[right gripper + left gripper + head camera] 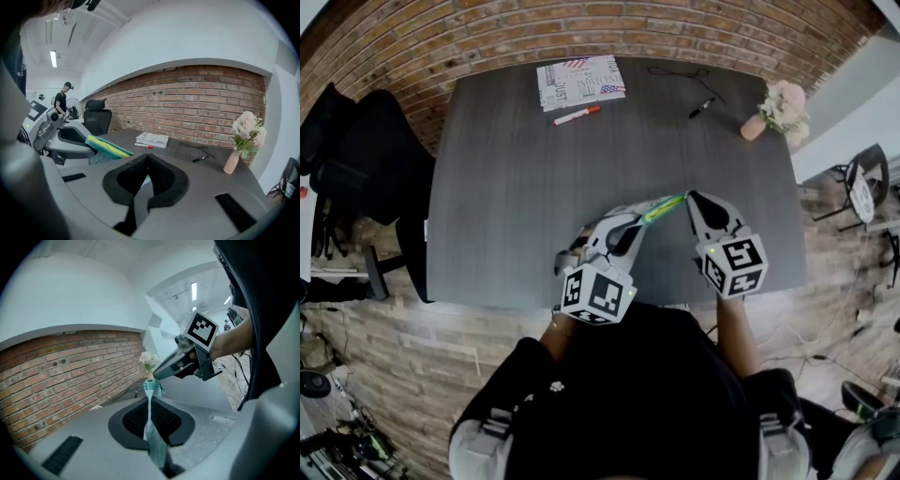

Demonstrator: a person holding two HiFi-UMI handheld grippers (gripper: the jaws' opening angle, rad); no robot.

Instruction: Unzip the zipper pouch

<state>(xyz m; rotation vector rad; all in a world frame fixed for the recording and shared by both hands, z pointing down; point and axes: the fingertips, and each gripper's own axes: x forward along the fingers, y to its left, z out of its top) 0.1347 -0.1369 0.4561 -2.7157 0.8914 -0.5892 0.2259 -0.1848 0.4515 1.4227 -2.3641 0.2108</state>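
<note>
The zipper pouch (661, 208), striped green, yellow and teal, hangs in the air between my two grippers above the front of the dark table (516, 206). My left gripper (639, 223) is shut on the pouch's teal fabric (151, 432), which runs up between its pads. My right gripper (690, 197) is shut at the pouch's far tip, where the zipper end is; the pull itself is hidden between the pads. In the right gripper view the pouch (108, 146) reaches from the left gripper (70, 138) to my shut right gripper (148, 158). The left gripper view shows the right gripper (157, 375) touching the pouch's end (153, 386).
At the table's back lie a magazine (581, 82), a red marker (576, 115), a black cable (680, 71) and a black marker (702, 107). A vase of flowers (780, 111) stands at the back right. A black office chair (356, 159) is left of the table. A person (61, 101) stands far off.
</note>
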